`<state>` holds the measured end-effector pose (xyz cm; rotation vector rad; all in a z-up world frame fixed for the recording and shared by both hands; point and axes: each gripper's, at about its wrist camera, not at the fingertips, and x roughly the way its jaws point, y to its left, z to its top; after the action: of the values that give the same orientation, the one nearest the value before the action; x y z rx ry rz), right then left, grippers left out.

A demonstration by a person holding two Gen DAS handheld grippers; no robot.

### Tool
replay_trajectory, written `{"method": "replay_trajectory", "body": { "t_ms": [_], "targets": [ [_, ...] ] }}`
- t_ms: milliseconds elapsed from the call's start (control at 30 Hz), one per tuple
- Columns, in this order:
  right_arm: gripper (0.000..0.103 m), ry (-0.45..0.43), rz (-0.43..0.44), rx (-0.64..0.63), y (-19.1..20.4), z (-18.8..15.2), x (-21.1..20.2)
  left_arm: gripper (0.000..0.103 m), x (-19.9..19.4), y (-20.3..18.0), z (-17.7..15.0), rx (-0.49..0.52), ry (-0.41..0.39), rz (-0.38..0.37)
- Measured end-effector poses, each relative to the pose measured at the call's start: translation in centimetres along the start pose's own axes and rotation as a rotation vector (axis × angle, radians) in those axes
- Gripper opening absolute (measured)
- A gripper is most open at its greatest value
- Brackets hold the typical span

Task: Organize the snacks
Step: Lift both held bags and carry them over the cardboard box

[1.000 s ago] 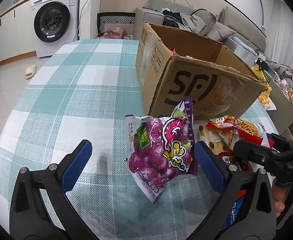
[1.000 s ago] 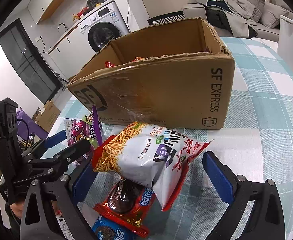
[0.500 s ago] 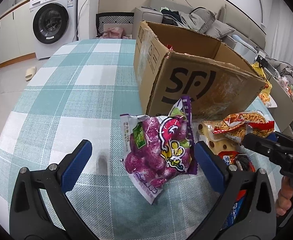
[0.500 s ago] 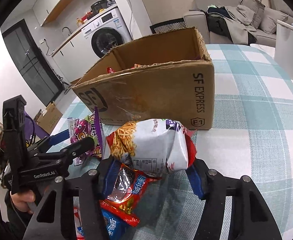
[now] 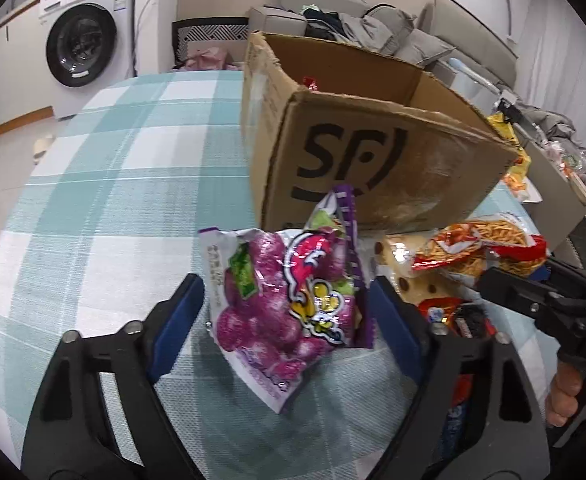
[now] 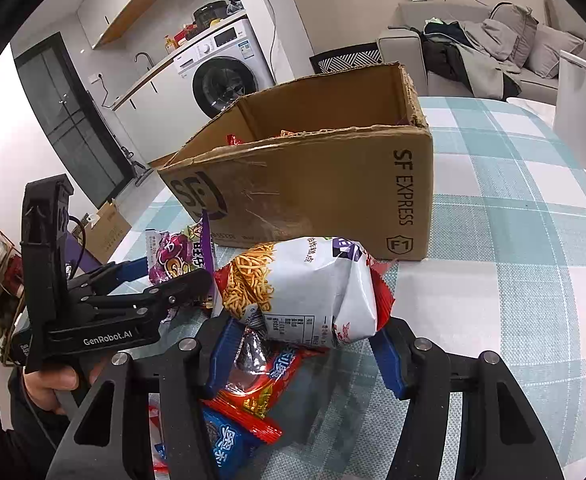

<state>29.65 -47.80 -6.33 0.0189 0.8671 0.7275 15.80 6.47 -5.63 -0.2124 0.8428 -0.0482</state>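
Note:
A purple candy bag [image 5: 285,300] lies between the fingers of my left gripper [image 5: 289,312]. The jaws are closing, and both blue pads meet the bag's sides. My right gripper [image 6: 305,336] is shut on a white noodle-snack bag [image 6: 313,280], which is crumpled between its pads. That bag also shows at the right of the left wrist view [image 5: 485,244]. Just behind both bags stands an open brown cardboard box [image 6: 313,184] with a few packets inside. The left gripper [image 6: 161,276] appears beside it in the right wrist view.
A teal-checked tablecloth [image 5: 113,200] covers the table. A red packet [image 6: 261,376] and a blue packet [image 6: 229,448] lie under the right gripper. A white container [image 6: 581,116] stands at the table's far right. A washing machine [image 5: 85,44] is beyond the table.
The right jaws closed on the noodle bag and crumpled it. The left jaws came in from wide open to the purple bag's sides.

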Motion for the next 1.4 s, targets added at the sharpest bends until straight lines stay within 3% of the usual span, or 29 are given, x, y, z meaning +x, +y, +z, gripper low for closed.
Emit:
{"method": "replay_trajectory", "body": {
  "t_ms": [167,833,1400],
  "targets": [
    [0.060,-0.014,0.003,-0.006,0.0,-0.1,-0.4,0.047,-0.5,-0.4,-0.1,0.015,-0.015,-0.041],
    [0.060,-0.088,0.042,-0.042,1.1,-0.5,-3.0,0.045,-5.3,-1.6,-0.1,0.045,-0.106,-0.076],
    [0.060,-0.200,0.012,-0.057,1.2,1.0,-7.6,0.045,-12.4,-4.9,1.5,0.088,-0.256,-0.091]
  ]
}}
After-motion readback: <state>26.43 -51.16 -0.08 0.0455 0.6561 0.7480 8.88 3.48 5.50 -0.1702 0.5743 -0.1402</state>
